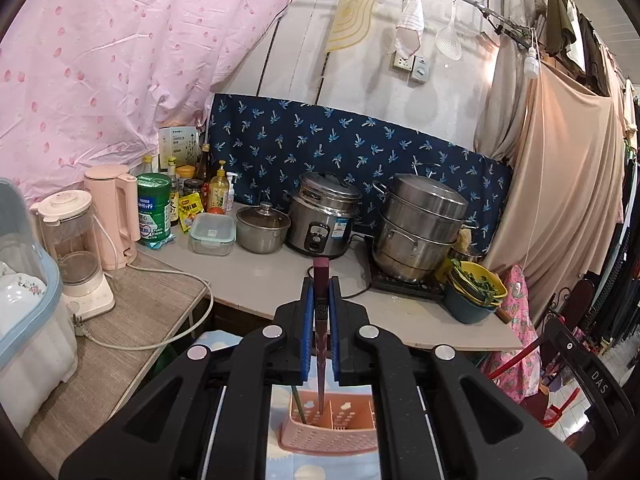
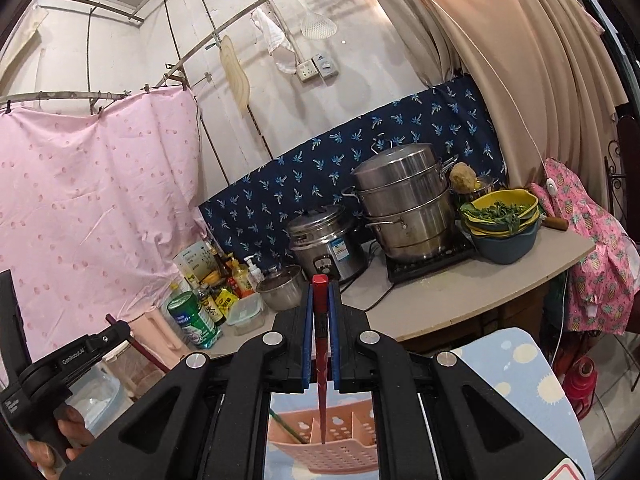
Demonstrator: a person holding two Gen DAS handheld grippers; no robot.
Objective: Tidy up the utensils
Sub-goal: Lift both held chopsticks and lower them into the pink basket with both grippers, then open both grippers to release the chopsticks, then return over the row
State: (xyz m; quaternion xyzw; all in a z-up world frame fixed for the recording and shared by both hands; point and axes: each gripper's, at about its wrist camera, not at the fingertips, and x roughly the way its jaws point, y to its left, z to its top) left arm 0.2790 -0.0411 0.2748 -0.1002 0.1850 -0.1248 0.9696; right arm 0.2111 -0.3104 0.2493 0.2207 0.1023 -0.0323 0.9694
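My left gripper [image 1: 321, 280] is shut on a dark maroon chopstick [image 1: 320, 320] that hangs tip-down over a pink perforated utensil basket [image 1: 332, 438]. A thin stick [image 1: 299, 406] stands inside the basket's left compartment. In the right wrist view my right gripper [image 2: 320, 286] is shut on a red chopstick [image 2: 321, 344], its tip pointing down over the same pink basket [image 2: 332, 452], where a green stick [image 2: 286, 428] leans at the left. Both chopstick tips hover above the basket's dividers. The left gripper's body [image 2: 60, 364], held by a hand, shows at the lower left of the right wrist view.
The basket rests on a blue cloth with pale spots [image 2: 516, 364]. Behind it a grey counter [image 1: 260, 276] carries a rice cooker [image 1: 322, 216], a stacked steamer pot [image 1: 420, 228], a small lidded pot [image 1: 262, 226], bottles, a green tin [image 1: 154, 210] and bowls of greens [image 1: 476, 286]. A blender [image 1: 76, 252] stands at left.
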